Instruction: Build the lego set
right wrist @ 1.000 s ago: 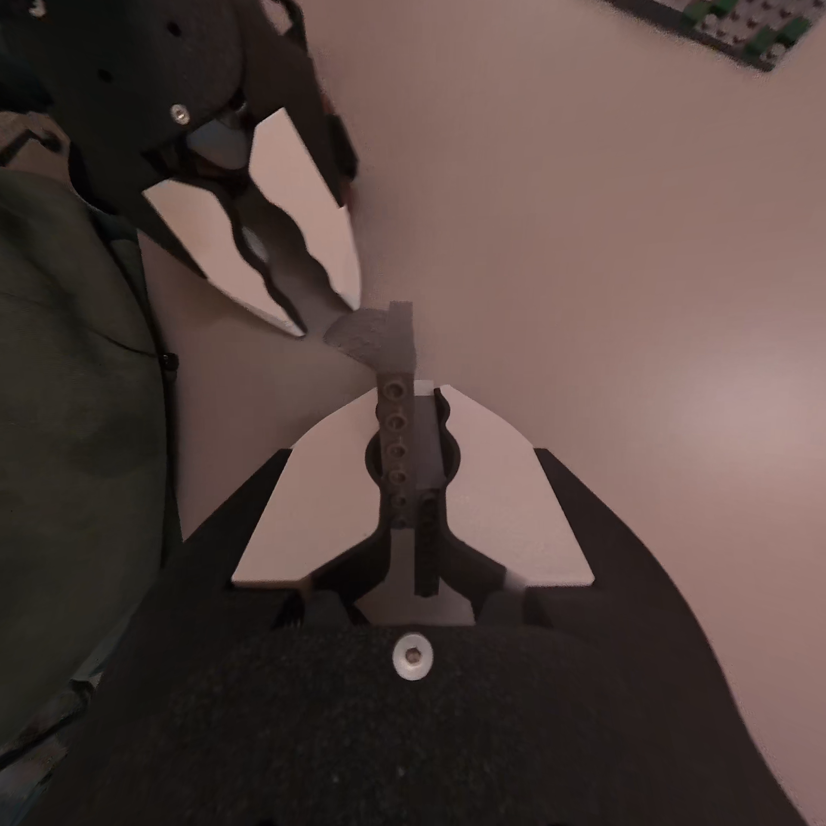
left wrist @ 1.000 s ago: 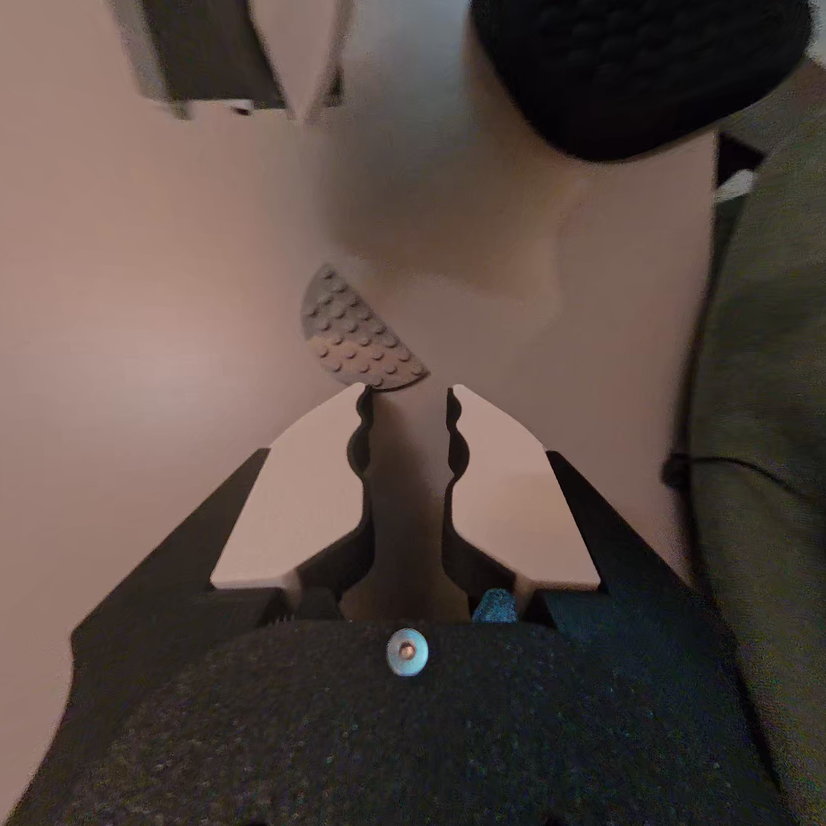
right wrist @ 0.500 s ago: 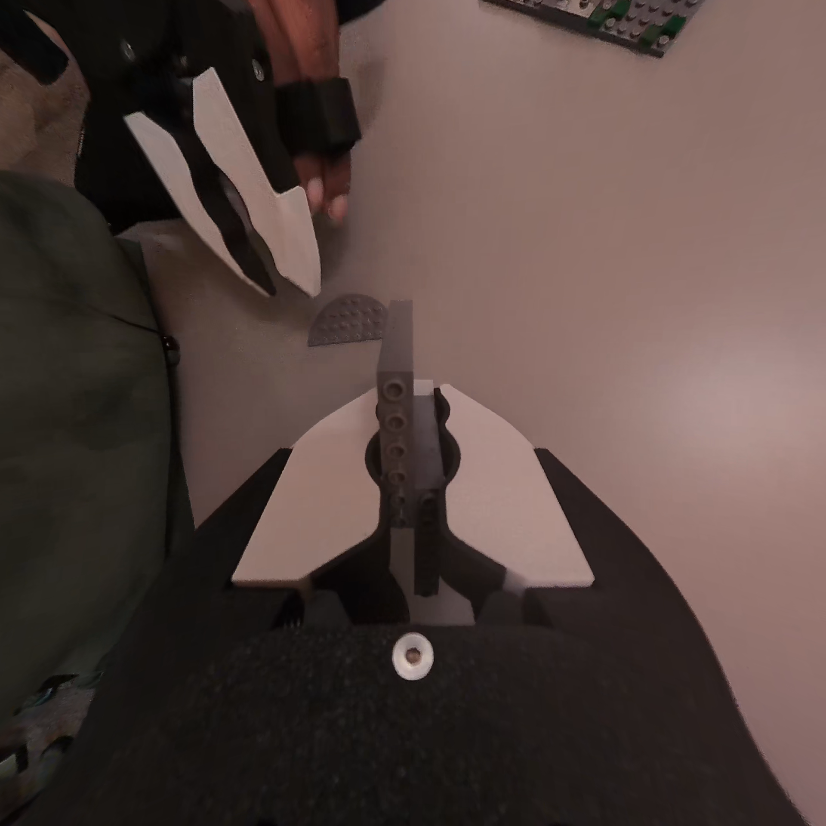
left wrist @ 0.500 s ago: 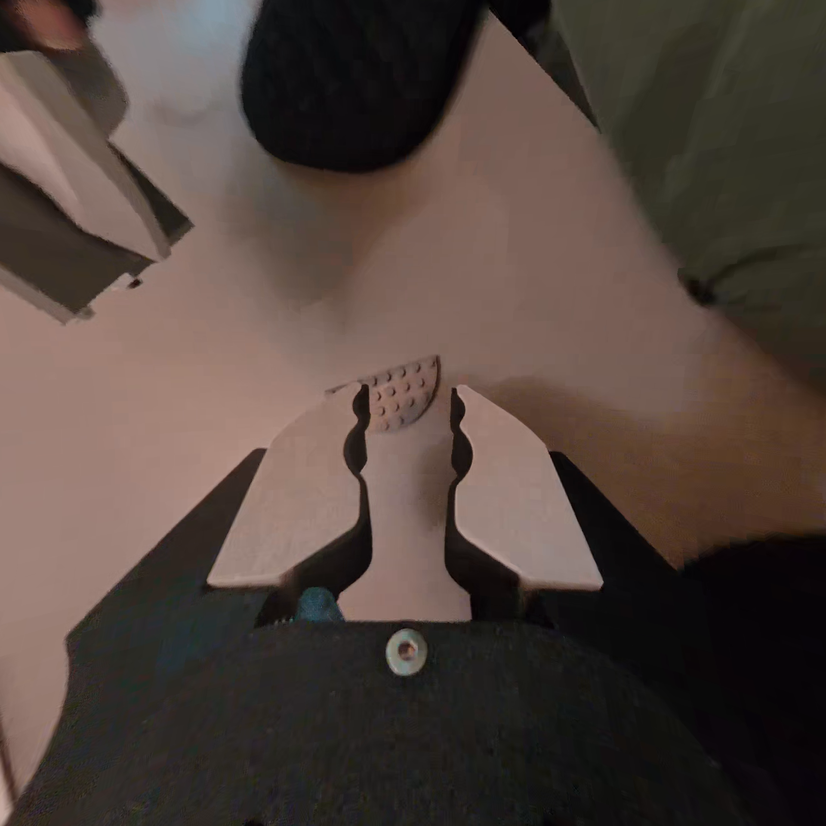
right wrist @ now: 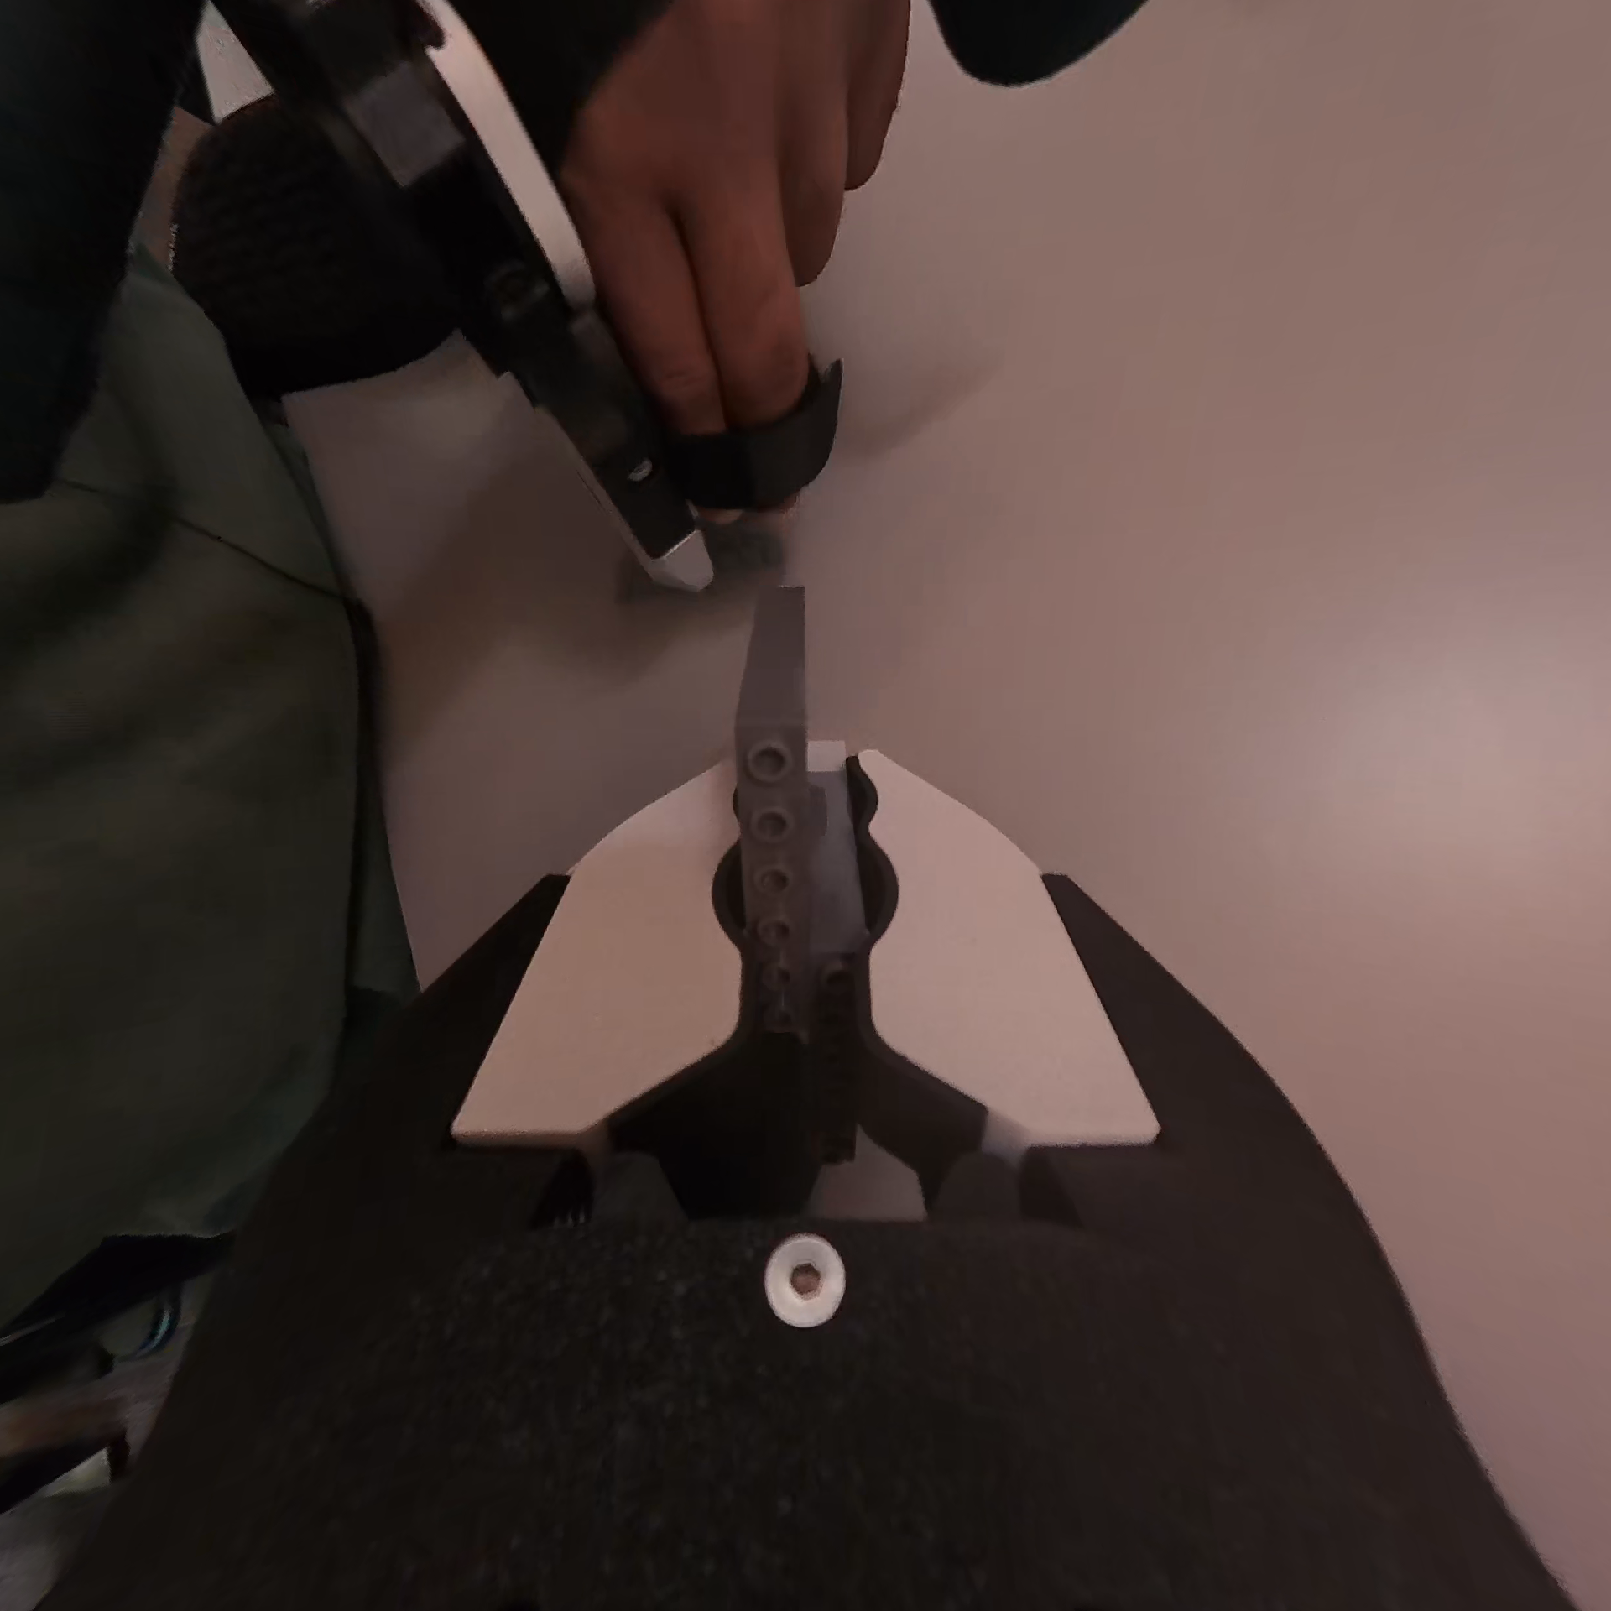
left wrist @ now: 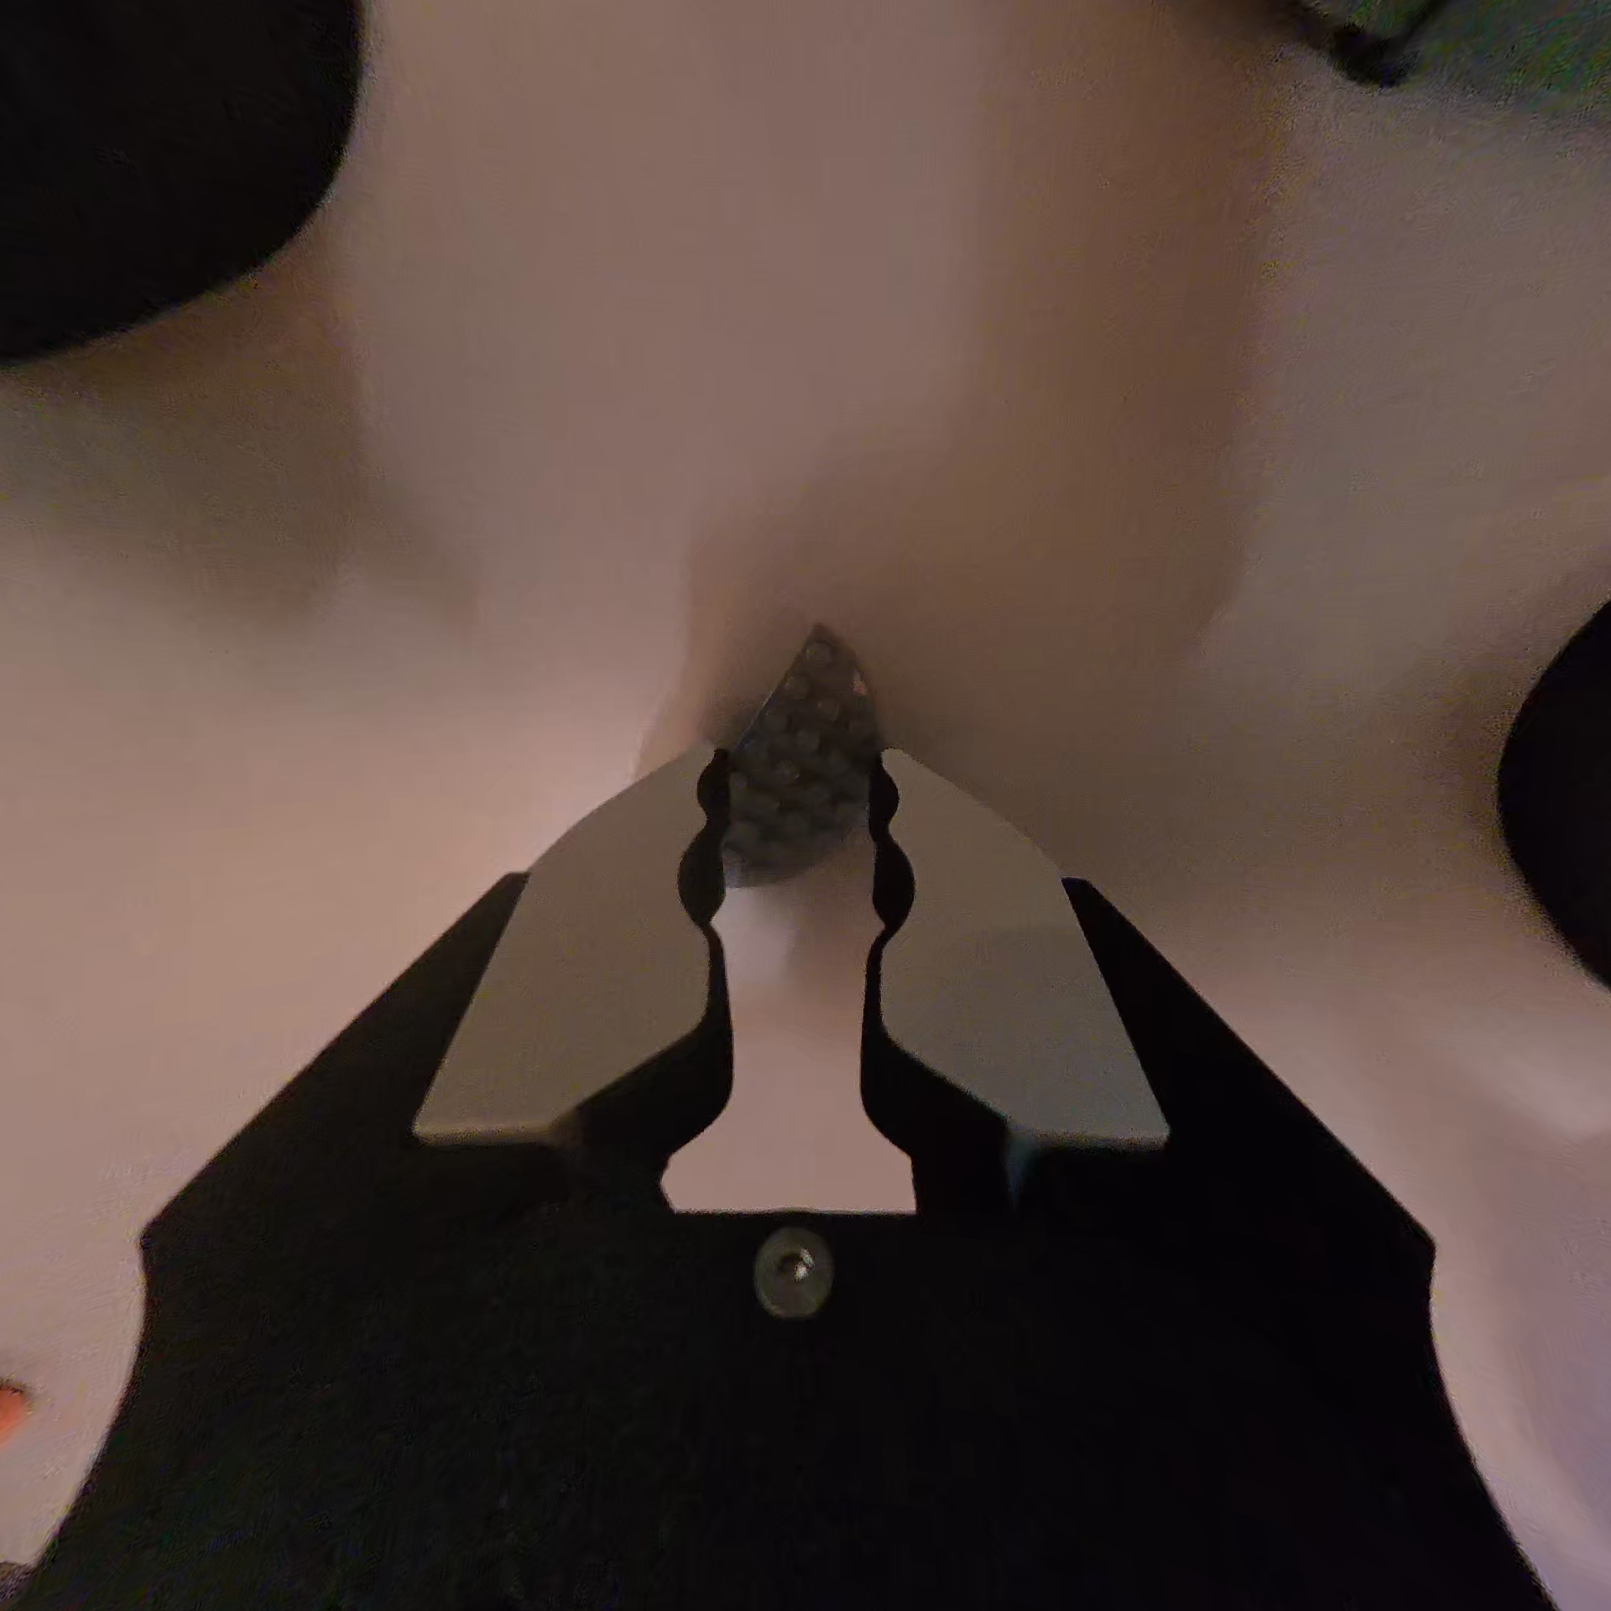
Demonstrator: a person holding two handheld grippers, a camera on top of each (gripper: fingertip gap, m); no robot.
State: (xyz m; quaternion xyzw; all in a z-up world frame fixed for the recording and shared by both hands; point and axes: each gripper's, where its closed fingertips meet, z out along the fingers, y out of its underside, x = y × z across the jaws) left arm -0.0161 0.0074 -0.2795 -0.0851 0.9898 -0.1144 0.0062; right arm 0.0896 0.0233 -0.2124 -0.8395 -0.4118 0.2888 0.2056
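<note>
You're working over a pale, bare table (left wrist: 872, 349), dimly lit. Lower left of the rt wrist view, dark green fabric (right wrist: 157, 785) lies at the table edge.

Risk first, as a judgement: the half-round grey plate (left wrist: 806, 767) lies flat and thin on a smooth top, so if your left gripper (left wrist: 795, 767) closes with its tips riding high, the plate could skid out or flip instead of seating. The rt gripper's load sits just beside that spot; a small drift fwd could knock the plate or the other tool.

Left gripper: jaws narrowly apart, straddling the studded plate w/ both tips down near the table. Whether either inner edge is touching it, can't tell. In the rt wrist view your hand (right wrist: 732, 218) drives this gripper, a black strap round the fingers.

Rt gripper (right wrist: 798, 767): clamped on a grey Lego assembly (right wrist: 771, 785), a long holed beam w/ a slab beside it, standing edge-on and sticking out past the tips toward the plate.
</note>
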